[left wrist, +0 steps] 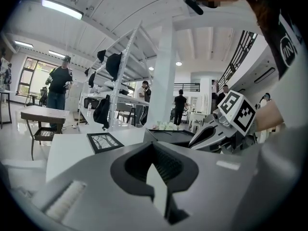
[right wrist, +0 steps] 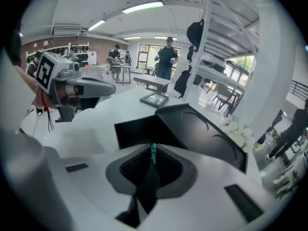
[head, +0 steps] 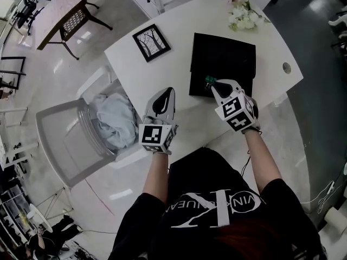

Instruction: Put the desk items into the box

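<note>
**Item 1.** Left gripper (head: 169,90). We find its fingers pressed together at the tips, with nothing between them. It hangs over the bare white table (head: 179,34), pointing away from the person.

**Item 2.** Right gripper (head: 213,83). We find its fingers closed on a small green item (right wrist: 153,151), which is pinched at the very tips. Only a sliver of the item shows, and we cannot tell what it is.

**Item 3.** Black box (head: 227,58). It sits directly ahead of and beneath the right fingertips. The green item is held over the box's near left corner. The box is ahead of the left fingers and to their right.

**Item 4.** Framed picture of bare trees (head: 151,42). It lies flat on the table, well ahead of the left fingers and slightly to their left. It is apart from the box.

**Item 5.** Bunch of pale flowers (head: 244,16). It is on the table beyond the box, well past the right fingertips.

**Item 6.** Grey chair (head: 65,140) holding a crumpled light cloth (head: 116,121). It stands off the table's edge, to the left of the left fingers and behind them.
</note>
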Tool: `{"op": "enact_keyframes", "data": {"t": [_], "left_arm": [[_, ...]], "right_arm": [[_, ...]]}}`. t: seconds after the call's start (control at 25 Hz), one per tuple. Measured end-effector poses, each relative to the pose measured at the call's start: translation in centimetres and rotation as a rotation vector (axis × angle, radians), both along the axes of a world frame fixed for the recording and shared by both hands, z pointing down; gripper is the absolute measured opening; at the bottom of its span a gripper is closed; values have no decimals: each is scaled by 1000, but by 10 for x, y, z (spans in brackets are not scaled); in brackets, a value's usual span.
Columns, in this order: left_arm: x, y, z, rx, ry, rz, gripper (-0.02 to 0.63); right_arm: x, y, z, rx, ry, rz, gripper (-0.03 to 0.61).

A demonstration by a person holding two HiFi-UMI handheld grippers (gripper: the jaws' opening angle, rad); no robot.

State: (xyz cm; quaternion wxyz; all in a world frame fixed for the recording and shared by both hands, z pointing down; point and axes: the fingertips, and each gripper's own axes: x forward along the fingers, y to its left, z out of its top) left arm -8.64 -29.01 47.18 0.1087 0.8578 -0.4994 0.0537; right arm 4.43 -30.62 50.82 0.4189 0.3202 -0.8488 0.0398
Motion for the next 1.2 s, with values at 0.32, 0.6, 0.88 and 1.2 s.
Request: {"op": "enact_keyframes", "data": {"t": [0.32,0.6,0.88,1.2], "left_arm": [[-1,8,-15,29,-5,-10,9],[1,14,-35,69,-11,-9,9],[5,15,-56,106,-16,3,9],[11,15,-82,138,-4,13,9]], "right_arm": [[8,4,-20,39,-82,61,18],[21,9,-43,66,-204,150,17],[37,16,-70,112,-336,218,17],[51,24,-97,190,-388,255,16]]}}
